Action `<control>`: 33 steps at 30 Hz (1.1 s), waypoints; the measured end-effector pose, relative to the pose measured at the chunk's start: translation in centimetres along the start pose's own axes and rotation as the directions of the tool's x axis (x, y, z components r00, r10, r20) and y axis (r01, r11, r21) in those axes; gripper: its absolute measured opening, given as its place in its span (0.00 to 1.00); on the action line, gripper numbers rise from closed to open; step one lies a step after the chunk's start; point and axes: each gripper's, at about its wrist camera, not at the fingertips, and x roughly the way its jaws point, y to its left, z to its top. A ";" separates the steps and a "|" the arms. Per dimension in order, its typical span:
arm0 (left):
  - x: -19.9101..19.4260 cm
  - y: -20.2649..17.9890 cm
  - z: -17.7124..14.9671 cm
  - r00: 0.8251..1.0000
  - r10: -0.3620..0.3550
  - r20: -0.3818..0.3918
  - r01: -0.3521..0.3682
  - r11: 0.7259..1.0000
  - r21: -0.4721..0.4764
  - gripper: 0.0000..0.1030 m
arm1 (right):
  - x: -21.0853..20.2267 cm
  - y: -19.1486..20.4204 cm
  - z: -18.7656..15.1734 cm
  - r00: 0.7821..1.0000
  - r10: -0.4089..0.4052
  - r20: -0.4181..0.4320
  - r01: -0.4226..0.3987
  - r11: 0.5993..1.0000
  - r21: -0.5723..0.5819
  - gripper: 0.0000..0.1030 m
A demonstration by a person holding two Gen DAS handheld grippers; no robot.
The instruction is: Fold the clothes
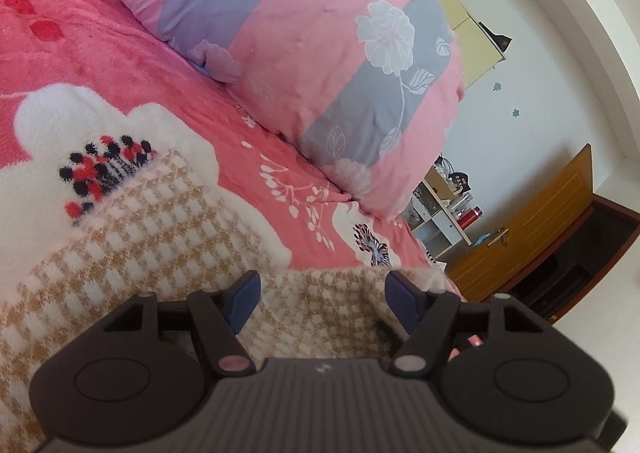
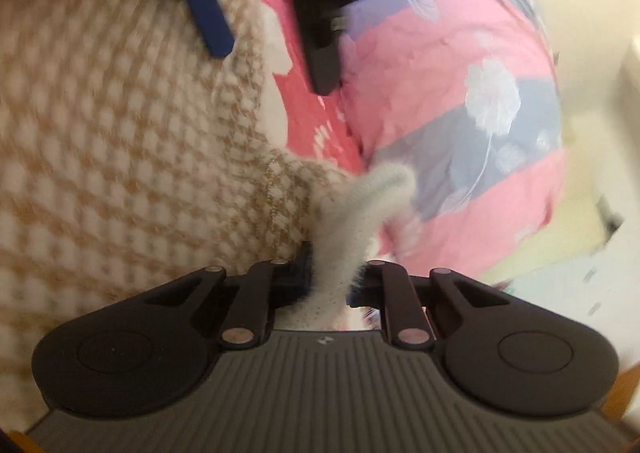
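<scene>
The checked garment [image 1: 168,253], a fuzzy beige-and-white houndstooth piece, lies spread on the pink flowered blanket [image 1: 120,65] that covers the bed, its near part toward the bed's near edge and well short of the rolled pink-and-grey duvet [image 1: 320,53] along the far side. The right gripper [image 2: 328,277] has its jaws drawn in tight on a white fuzzy edge [image 2: 360,213] of the garment, which rises between the pads as a pinched ridge. The left gripper [image 1: 320,293] stands wide open just above the cloth with nothing between its blue pads [image 1: 244,297]; whether they brush the nap I cannot tell. The right view is blurred, so how deep the bite goes is unclear. The step in hand looks like lifting one edge to fold it over. To do it well, the left should probably take a matching hold on the same edge, so both corners travel together; carry the edge low and level across the bed, keep the cloth taut between the grips, and lay it down square before letting go.
</scene>
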 end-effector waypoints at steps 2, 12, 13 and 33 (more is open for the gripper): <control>0.0 -0.1 0.1 1.000 -0.005 -0.002 0.005 1.000 0.003 0.70 | -1.1 0.9 -0.6 0.997 -0.006 0.072 0.011 0.998 -0.069 0.11; 2.3 -4.2 -2.1 0.989 0.119 -0.088 -0.084 0.941 0.326 0.74 | -6.1 3.6 -3.4 0.960 0.073 0.271 0.036 0.926 -0.377 0.11; 2.5 -4.7 -2.7 0.986 0.147 -0.082 -0.106 0.923 0.371 0.73 | -6.5 3.6 -3.6 0.959 0.082 0.271 0.030 0.922 -0.387 0.11; 2.4 -4.5 -3.1 0.984 0.157 -0.084 -0.112 0.913 0.393 0.73 | -12.7 -8.1 -17.9 0.827 0.427 0.365 -0.123 -0.497 0.859 0.50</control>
